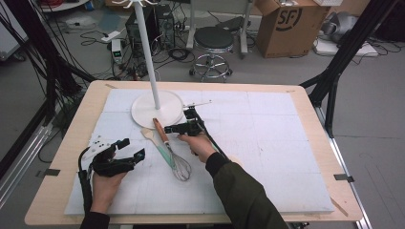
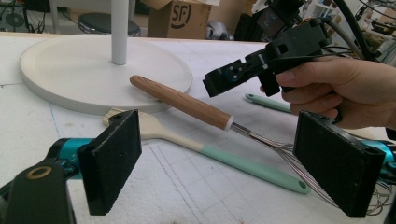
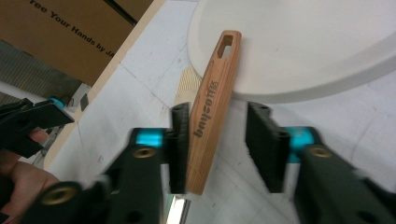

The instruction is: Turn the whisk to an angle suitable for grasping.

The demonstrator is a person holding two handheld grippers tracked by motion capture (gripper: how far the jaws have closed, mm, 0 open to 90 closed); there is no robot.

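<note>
Hanging over the whisk (image 1: 171, 151), the right gripper (image 1: 175, 129) had its two black jaws standing apart, one on each side of the wooden handle (image 3: 214, 109). In the right gripper view the handle ran straight away from the gripper, down the gap between the jaws. One pad looked to be right against the wood, and the other pad had a clear gap beside it. So the handle was not squeezed. The far tip of the handle, the end with the little slot, rested on the edge of the white round base (image 1: 143, 110) of the stand. The wire end of the whisk lay back toward the person, past the hand.

A spatula (image 2: 219, 157) with a green handle lay under the whisk, crossing it.

The left gripper (image 1: 128, 151) was off to the side, well apart from the whisk, with its jaws wide and nothing in them. The right gripper was much nearer. I think the next move would be to pinch the jaws across the handle, since the handle already lined up with the gap.
</note>
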